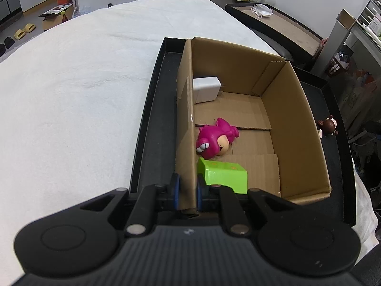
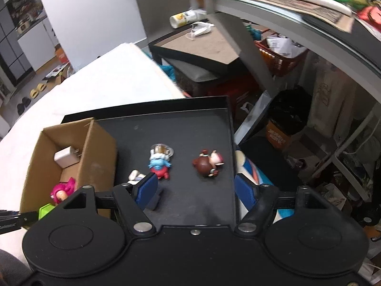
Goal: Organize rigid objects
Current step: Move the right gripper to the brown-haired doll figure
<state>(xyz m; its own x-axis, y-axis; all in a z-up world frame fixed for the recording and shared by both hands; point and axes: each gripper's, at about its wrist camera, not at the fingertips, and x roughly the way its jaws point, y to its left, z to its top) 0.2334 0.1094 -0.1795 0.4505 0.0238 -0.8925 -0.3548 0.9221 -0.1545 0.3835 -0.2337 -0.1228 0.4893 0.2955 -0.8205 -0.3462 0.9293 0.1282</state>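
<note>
Three items lie in the cardboard box (image 1: 281, 109): white charger (image 1: 206, 90), pink figurine (image 1: 215, 138), green block (image 1: 222, 174). Left claw (image 1: 187, 191) pinches its wall; right claw (image 2: 196, 190) gapes empty.

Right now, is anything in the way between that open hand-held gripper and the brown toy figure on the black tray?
Nothing visible. The right hand-held gripper hangs open above the black tray, and bare tray lies between it and the brown figure. The blue-and-red figure lies off to the side, apart from it.
</note>
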